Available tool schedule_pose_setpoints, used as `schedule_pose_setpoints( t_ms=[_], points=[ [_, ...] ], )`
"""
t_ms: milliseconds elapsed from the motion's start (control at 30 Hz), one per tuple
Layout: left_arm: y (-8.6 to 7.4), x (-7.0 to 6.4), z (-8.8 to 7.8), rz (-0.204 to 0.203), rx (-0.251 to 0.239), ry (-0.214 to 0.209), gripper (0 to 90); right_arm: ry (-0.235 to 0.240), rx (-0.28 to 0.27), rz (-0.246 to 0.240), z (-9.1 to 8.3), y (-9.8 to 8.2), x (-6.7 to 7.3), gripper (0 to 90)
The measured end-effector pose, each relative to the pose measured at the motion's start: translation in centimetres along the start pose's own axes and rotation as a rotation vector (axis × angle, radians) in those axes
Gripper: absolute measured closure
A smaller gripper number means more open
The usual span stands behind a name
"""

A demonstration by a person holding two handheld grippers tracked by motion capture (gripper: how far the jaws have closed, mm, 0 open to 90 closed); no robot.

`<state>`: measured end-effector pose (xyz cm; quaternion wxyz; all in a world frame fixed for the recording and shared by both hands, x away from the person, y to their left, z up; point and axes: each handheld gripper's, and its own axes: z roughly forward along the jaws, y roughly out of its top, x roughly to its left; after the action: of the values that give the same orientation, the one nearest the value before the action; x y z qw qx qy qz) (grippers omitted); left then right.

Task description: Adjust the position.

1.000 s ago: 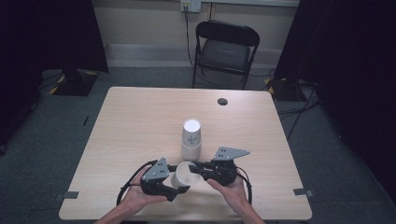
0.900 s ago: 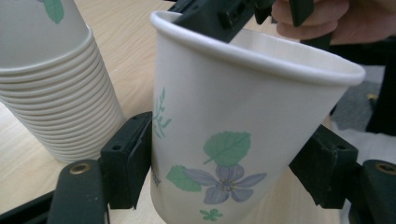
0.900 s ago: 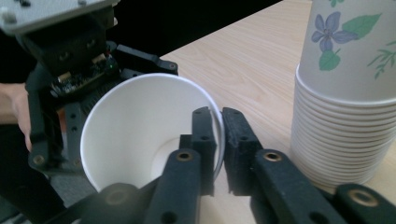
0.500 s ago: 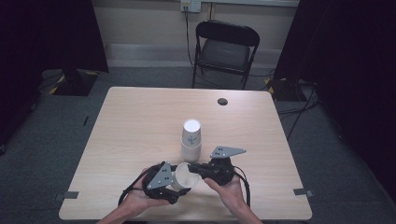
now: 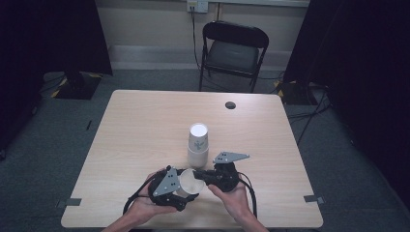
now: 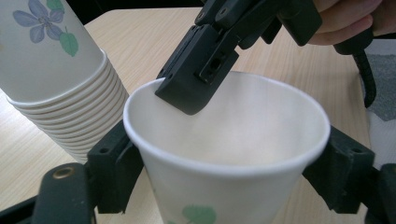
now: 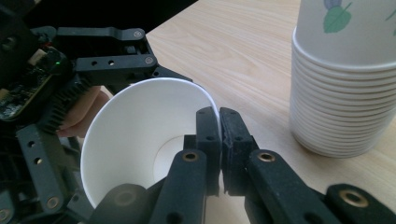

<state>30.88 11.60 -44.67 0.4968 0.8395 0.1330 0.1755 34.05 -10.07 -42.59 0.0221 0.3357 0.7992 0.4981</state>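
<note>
Paper cup [image 6: 224, 154] sits between the left gripper [image 5: 186, 189] jaws, which have just been opening and now flank its sides loosely. Right gripper [image 7: 219, 140] is pinched tight on the rim nearest the cup stack [image 5: 198, 145], so it carries the cup.

High view: fixed overhead, facing forward and down across the whole table [image 5: 145, 121], chair beyond the far edge. Left gripper view: very close, looking along its jaws at the paper cup [image 6: 224, 154]. Right gripper view: equally close, from the opposite side. Both share the cup and the cup stack [image 7: 345, 79].
</note>
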Motion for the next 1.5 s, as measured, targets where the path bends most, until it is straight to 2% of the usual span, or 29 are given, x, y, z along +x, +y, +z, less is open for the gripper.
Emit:
schedule_pose_setpoints(
  t_ms=[100,167,200,467,633,700,833,900,1033,1133,1233,1333,1500],
  points=[
    [0.1,-0.1,0.0,0.013,0.002,0.001,19.2,0.005,0.016,0.007,0.2,-0.1,0.0,87.7],
    [0.1,-0.1,0.1,0.024,0.013,0.002,17.9,-0.002,0.029,-0.010,0.4,-0.3,0.2,87.6],
    [0.1,-0.1,0.2,0.016,0.013,-0.001,18.1,-0.002,0.030,-0.007,0.5,-0.3,0.2,87.7],
    [0.1,-0.2,0.2,0.022,0.011,0.009,19.3,0.005,0.017,0.020,0.5,-0.3,0.0,87.6],
    [0.0,-0.3,0.1,0.057,0.022,0.024,20.4,0.015,0.017,0.028,0.5,-0.4,-0.1,87.2],
    [0.1,-0.4,0.1,0.056,0.024,0.027,21.1,0.015,0.016,0.027,0.5,-0.4,-0.1,86.7],
    [0.1,-0.3,-0.1,0.051,0.006,0.022,25.5,0.008,0.015,0.024,0.4,-0.4,-0.1,80.5],
    [0.1,-0.4,0.0,0.045,0.000,0.017,25.2,-0.002,0.019,0.019,0.5,-0.4,-0.1,74.5],
    [0.1,-0.4,-0.1,0.043,0.002,0.009,25.2,-0.014,0.017,0.008,0.4,-0.4,0.0,69.2],
    [0.0,-0.2,-0.2,0.019,-0.004,0.012,25.3,-0.017,0.010,-0.001,0.2,-0.4,0.0,67.9],
    [-0.1,0.2,-0.4,-0.024,-0.011,0.016,25.6,-0.014,-0.004,-0.009,-0.1,-0.4,-0.1,67.2],
    [-0.4,0.8,-0.5,-0.098,-0.028,0.023,26.4,0.001,-0.023,-0.023,-0.4,-0.4,-0.1,65.2],
    [-0.8,1.6,-1.1,-0.153,-0.043,0.046,27.1,0.027,-0.066,-0.036,-1.0,-0.3,-0.2,64.1]
  ],
)
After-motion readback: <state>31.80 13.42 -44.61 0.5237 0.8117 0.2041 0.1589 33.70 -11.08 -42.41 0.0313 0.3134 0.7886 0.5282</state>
